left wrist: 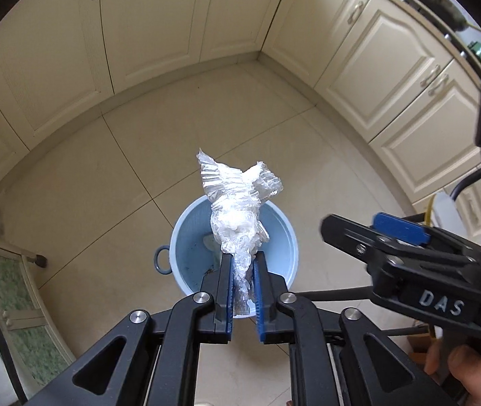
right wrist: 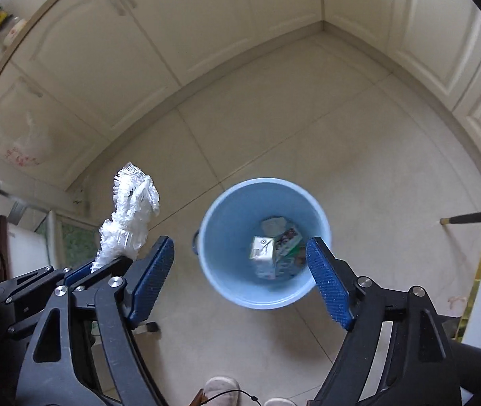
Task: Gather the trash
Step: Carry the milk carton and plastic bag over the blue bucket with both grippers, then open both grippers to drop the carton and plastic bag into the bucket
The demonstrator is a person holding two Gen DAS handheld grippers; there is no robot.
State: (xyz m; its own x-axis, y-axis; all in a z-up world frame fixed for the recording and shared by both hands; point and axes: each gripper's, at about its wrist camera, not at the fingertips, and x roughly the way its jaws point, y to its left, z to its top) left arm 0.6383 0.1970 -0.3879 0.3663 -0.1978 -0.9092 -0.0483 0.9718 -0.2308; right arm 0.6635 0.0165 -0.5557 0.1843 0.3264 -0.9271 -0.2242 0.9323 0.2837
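Spreading across both views is the tiled kitchen floor, with cream cabinets running along two walls into a corner. Standing on that floor is the light blue bin, its mouth facing up toward both cameras; inside, a small white carton and some other wrappers are lying at the bottom.

The left gripper is pinching a crumpled wad of clear plastic wrap, its jaws pressed nearly together on the lower tail while the bulk is sticking out forward past the tips. That long axis is running along the fingers, and in the left wrist view the wad is overlapping the bin's opening. In the right wrist view, though, the same wad is showing off to the left of the bin, so it is probably not yet squarely above the mouth.

The right gripper is hanging over the bin with jaws spread wide and holding nothing.

Judging from this, the left gripper is the one carrying the load, and the drop is turning on bringing the wad fully over the opening before letting go.
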